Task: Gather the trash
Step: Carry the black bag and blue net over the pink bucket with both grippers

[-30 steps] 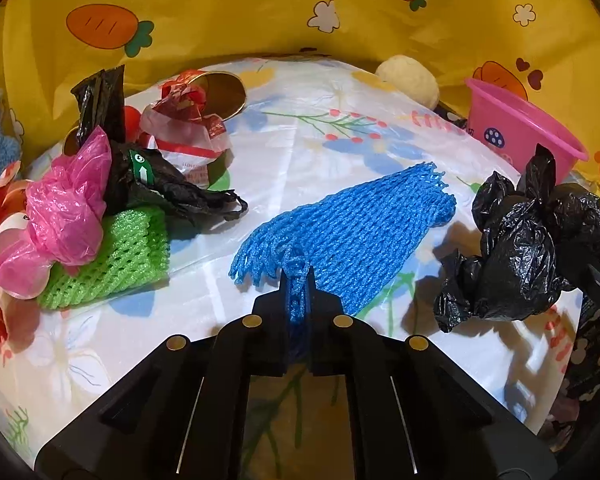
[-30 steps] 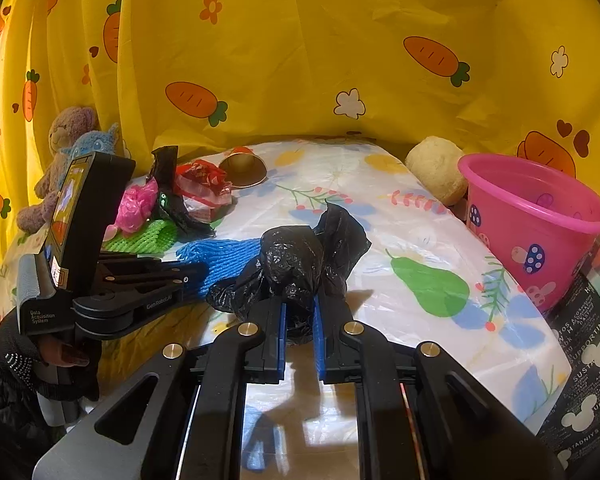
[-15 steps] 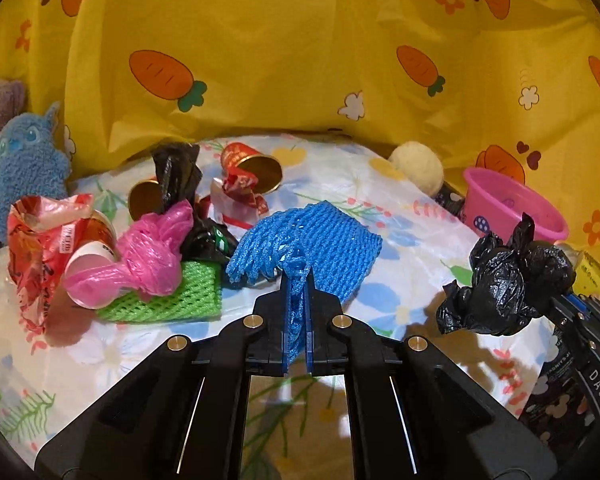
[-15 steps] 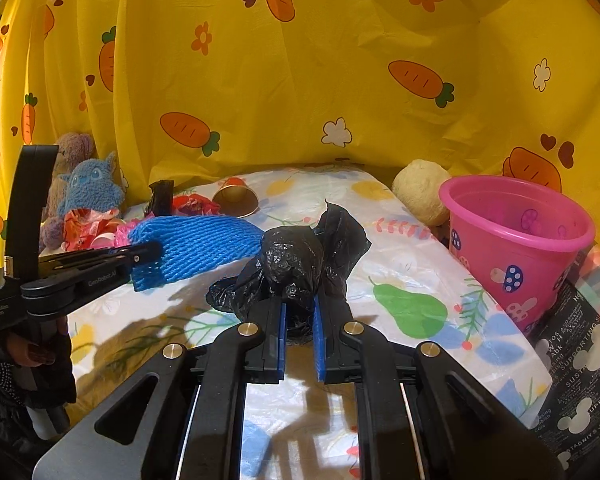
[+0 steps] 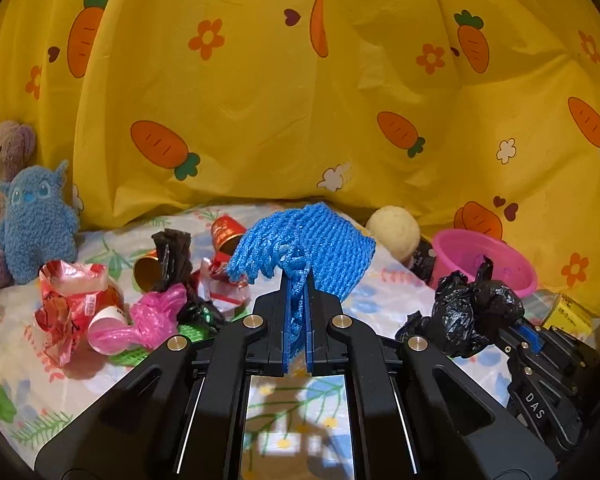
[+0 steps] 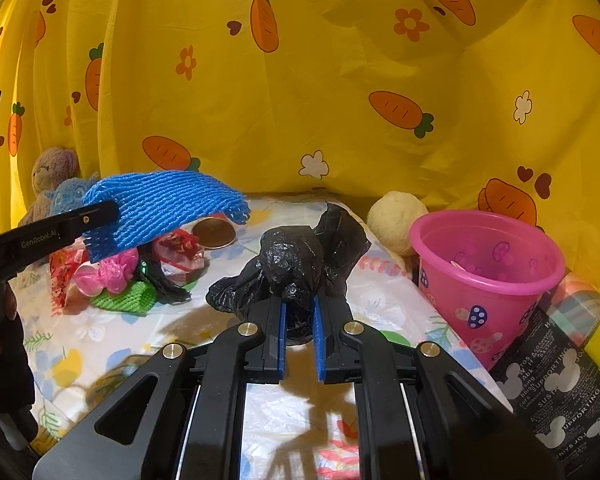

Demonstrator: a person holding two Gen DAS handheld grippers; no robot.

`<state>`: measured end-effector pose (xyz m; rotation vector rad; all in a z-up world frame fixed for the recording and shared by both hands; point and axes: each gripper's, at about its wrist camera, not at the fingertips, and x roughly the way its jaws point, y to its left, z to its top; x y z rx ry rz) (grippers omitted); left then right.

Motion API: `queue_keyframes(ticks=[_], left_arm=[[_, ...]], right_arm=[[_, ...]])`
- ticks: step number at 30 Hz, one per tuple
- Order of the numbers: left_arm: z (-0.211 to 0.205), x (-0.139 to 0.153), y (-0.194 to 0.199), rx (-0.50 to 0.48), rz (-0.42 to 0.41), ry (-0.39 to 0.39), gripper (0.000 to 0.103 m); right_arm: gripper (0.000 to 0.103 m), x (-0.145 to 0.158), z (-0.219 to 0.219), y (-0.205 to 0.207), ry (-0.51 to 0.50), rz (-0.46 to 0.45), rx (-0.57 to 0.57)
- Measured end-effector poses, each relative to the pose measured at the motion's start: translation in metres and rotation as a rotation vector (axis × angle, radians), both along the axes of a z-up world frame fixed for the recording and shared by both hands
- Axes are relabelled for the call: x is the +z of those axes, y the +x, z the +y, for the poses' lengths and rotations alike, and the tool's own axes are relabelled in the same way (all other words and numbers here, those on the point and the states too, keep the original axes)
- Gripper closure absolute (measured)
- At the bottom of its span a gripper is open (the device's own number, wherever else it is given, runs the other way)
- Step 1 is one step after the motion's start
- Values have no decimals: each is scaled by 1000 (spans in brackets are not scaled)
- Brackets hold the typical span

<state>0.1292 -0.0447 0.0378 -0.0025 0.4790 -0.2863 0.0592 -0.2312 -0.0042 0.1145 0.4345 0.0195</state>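
My left claw [image 5: 296, 300] is pinched tight on one end of the blue net [image 5: 316, 248], which hangs clear of the table [image 5: 28, 364] and fans out above the fingertips. From my right camera the same net [image 6: 160, 206] sticks out level from the left claw's tip [image 6: 100, 212], above the trash pile.

My right claw [image 6: 298, 316] is clamped on a crumpled black bag [image 6: 296, 264]; the pads press into its lower folds and the bulk bulges up and forward, off the tablecloth. In the left view that bag [image 5: 468, 312] shows at the right, just in front of the bucket.

The pink bucket [image 6: 488, 276] stands at the table's right edge, upright, with something pale inside that I cannot make out. A cream ball [image 6: 396, 220] sits just behind it, near the yellow curtain [image 6: 340, 80].

The rest of the trash lies in a heap at the left: a pink bag [image 5: 156, 316] on a green net [image 5: 132, 356], a red wrapper [image 5: 68, 300], a paper cup [image 5: 104, 316], a dark wrapper [image 5: 172, 256] and a red cup [image 5: 226, 232] on its side.

A blue plush [image 5: 36, 228] and a brown plush [image 5: 0, 160] lean against the curtain at the far left.
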Motion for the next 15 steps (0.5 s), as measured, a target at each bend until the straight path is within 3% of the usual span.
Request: queue_keyframes(ticks=[7,15], left_arm=[[-31,9,8,-48,-19,-16,98],[-105,19,32,-178,-57,-68,98]], right_arm=[[91,9,-22,8,-22,-26,-46],[91,32,-85,22,-57,-87,-218]])
